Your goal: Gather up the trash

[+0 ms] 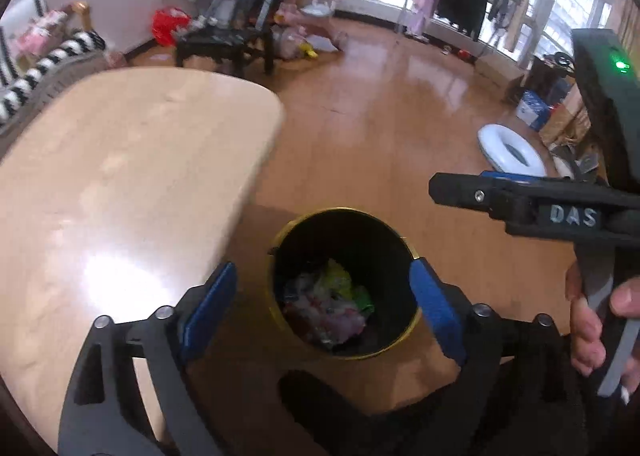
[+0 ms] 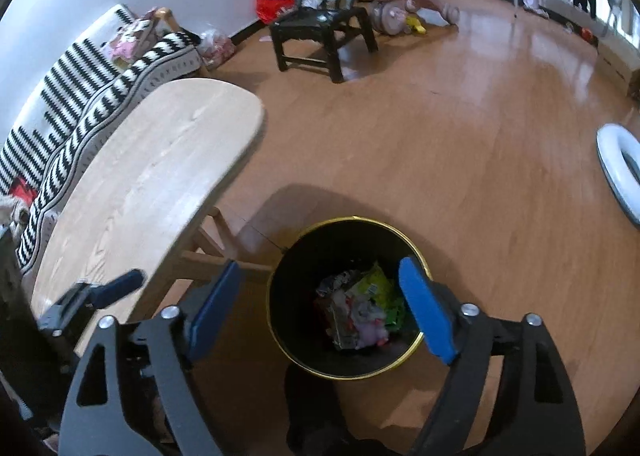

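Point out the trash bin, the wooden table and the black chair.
trash bin point(image 2: 394, 364): right wrist view, on its gold rim.
wooden table point(image 2: 160, 160): right wrist view, on the bare top.
black chair point(image 2: 316, 22): right wrist view, on the seat.

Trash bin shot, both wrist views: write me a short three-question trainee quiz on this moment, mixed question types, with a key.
1. True or false: the left gripper is clamped on a wrapper.
2. Where does the trash bin stand? A) on the wooden table B) on the floor beside the table C) on the black chair
3. Fill in: the crumpled wrappers lie ____ the bin.

Key: 1 false, both the left gripper and the right gripper are open and empty above the bin. 2 B. 3 inside.
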A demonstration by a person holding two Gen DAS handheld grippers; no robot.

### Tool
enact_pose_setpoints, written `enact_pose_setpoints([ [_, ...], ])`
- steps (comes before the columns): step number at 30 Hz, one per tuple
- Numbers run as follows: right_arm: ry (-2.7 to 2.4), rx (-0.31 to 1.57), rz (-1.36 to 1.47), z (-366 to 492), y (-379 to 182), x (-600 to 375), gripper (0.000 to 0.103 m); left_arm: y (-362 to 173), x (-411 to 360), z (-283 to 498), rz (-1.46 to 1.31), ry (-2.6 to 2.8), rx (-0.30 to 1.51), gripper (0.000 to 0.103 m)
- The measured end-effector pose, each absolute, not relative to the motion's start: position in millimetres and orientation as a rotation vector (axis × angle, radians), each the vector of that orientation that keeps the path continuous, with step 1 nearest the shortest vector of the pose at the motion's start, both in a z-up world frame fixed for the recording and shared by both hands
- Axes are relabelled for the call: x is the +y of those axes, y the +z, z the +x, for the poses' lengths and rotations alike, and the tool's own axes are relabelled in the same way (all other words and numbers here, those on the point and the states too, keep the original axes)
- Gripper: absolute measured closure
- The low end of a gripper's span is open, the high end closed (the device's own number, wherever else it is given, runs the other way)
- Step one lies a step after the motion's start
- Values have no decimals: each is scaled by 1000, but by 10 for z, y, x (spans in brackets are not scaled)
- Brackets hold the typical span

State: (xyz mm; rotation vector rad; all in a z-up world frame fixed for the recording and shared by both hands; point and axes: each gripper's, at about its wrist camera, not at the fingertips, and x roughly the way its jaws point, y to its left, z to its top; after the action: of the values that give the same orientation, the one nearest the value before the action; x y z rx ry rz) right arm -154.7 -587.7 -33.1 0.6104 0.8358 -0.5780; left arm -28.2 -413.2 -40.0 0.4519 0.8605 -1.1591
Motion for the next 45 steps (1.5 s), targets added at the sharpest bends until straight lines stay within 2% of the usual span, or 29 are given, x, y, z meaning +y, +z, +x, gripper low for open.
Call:
enact_pose_setpoints([
  [7,-410,819,412,-867,0,-5121,16,37,-2803,205,422,-828,746,9],
  [13,-138,791,228,-128,329,-3976,12,185,-1214,731,289,-417,781,8],
  [18,37,784,158,332,506,-3123,12,208,8,844,188,-178,803,8],
  [24,131,774,76,724,638,-2358,12,136,843,847,106,-2,831,8],
  [30,164,832,19,881,363,-1972,10,162,1151,876,70,56,841,8],
  [45,156,861,37,930,258,-2005,10,175,1002,885,72,29,842,8],
])
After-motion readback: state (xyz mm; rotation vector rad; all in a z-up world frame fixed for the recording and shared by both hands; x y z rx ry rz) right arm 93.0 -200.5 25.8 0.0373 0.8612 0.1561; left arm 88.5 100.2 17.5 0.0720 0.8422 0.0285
